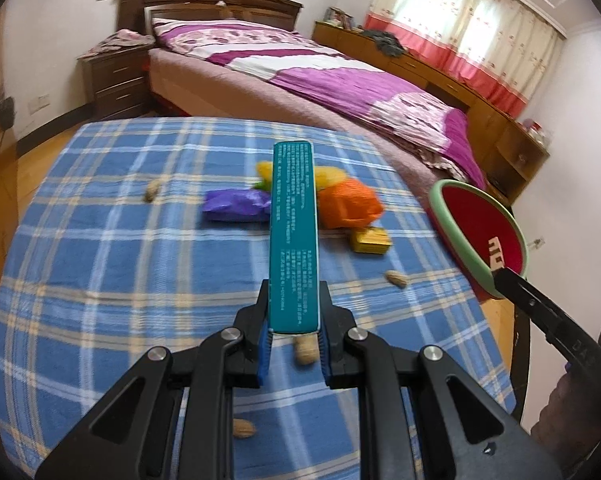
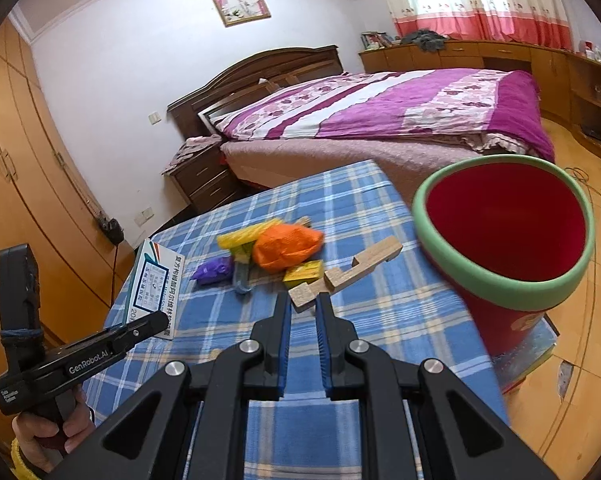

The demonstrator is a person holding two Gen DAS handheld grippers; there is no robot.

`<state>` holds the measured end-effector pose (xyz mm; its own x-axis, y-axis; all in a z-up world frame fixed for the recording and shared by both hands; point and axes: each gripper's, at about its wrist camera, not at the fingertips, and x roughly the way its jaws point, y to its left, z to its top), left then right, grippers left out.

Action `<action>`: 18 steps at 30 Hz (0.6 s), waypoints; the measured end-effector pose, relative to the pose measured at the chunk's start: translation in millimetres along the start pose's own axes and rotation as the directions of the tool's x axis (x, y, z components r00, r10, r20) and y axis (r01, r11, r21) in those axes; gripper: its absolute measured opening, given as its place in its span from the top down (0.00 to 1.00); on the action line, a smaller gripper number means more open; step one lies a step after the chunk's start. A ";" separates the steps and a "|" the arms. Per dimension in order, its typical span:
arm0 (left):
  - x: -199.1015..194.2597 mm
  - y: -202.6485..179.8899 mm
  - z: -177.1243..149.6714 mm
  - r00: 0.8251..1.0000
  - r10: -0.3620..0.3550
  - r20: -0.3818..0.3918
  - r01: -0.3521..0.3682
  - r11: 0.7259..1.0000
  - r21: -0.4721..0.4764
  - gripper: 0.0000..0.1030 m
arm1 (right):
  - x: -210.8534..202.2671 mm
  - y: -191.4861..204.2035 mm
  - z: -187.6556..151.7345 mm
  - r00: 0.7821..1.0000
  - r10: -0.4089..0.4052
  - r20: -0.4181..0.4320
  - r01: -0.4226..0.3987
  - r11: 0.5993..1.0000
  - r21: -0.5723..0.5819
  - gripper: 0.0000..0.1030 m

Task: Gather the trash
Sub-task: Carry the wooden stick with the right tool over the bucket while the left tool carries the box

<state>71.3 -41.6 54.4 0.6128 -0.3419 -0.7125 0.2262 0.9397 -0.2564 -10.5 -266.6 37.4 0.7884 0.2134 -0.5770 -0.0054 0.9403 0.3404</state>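
Left tongs (image 1: 294,312) grip the teal box (image 1: 294,232); right tongs (image 2: 302,312) pinch the red bucket (image 2: 504,240). Keep the bucket tilted and drop the box inside.

Four peanuts (image 1: 153,191), one bin (image 2: 508,236)

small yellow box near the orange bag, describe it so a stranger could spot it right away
Start at the table under the blue plaid cloth and find the litter heap at its middle. Beside the crumpled orange bag, on the side nearer the red bucket, lies the small yellow box. Unlike the soft wrappers around it, it is flat, rigid and sharp-cornered.
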 end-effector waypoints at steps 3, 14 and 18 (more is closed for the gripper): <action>4.3 -17.6 4.2 1.000 -0.024 -0.008 0.024 0.999 0.027 0.82 | -4.4 -11.6 3.2 1.000 -0.019 0.007 0.019 1.000 0.013 0.86; 30.0 -87.2 22.5 0.994 -0.097 -0.048 0.102 0.987 0.127 0.82 | -15.2 -69.8 14.8 0.997 -0.076 0.027 0.073 0.993 0.096 0.86; 42.3 -116.2 26.3 0.992 -0.111 -0.059 0.120 0.978 0.171 0.82 | -16.1 -91.9 20.8 0.995 -0.092 0.032 0.087 0.988 0.126 0.86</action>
<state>90.8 -165.4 71.2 0.5382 -0.4435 -0.7167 0.4238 0.8775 -0.2247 -9.9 -362.0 30.8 0.8047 0.1174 -0.5819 0.1413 0.9142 0.3798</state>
